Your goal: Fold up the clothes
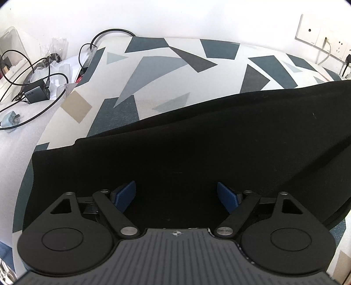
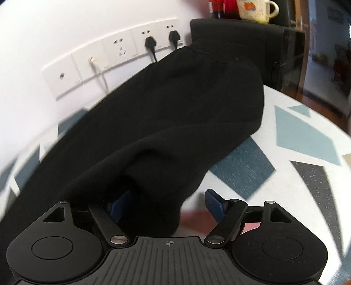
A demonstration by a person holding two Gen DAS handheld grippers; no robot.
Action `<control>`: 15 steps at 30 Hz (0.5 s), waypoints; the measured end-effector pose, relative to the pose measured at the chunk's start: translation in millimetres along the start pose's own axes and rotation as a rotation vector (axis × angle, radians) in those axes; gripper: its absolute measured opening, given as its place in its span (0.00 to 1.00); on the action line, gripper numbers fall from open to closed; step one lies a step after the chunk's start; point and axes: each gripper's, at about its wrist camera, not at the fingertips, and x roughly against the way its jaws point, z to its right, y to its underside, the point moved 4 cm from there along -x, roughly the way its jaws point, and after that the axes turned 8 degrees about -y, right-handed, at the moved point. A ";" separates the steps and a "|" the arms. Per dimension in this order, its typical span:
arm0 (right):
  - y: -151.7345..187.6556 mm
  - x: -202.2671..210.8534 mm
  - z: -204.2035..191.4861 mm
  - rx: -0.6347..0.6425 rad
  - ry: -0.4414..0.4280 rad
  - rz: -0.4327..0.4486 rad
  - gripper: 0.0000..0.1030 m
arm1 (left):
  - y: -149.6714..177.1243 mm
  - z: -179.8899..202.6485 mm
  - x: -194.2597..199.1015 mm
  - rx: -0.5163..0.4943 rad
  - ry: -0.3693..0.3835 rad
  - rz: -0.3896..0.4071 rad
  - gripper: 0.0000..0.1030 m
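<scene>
The black garment [image 1: 197, 140] lies soft and limp on the table [image 1: 153, 72]; both the left gripper [image 1: 176, 195] and the right gripper [image 2: 167, 205] stand spread, the right probably straddling a loose fold by the near edge, best pinched there.

A white wall [image 1: 175, 17] stands behind the bench [image 1: 153, 72], whose cover bears a pattern of teal, grey and white angular shapes. A row of white wall sockets [image 2: 122, 50] runs along the wall, two black plugs [image 2: 151, 43] seated in them. At the bench's left end lie tangled black cables [image 1: 33, 72] and a dark charger [image 1: 34, 93]. A cream mug [image 2: 255, 9] sits on a black cabinet [image 2: 241, 32]. Beyond it, reddish-brown floor [image 2: 307, 96] shows. Daylight is bright and even.
</scene>
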 end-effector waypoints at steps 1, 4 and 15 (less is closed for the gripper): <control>4.6 7.5 -2.6 0.030 0.023 0.049 0.86 | 0.2 0.0 0.1 0.002 0.000 0.001 0.81; 16.3 11.2 -8.6 0.121 0.217 0.111 0.99 | -0.4 0.5 -0.1 0.006 -0.007 -0.002 0.82; 18.7 -11.3 -18.1 0.214 0.271 0.064 0.98 | -3.6 -2.9 -5.5 0.032 -0.006 -0.010 0.87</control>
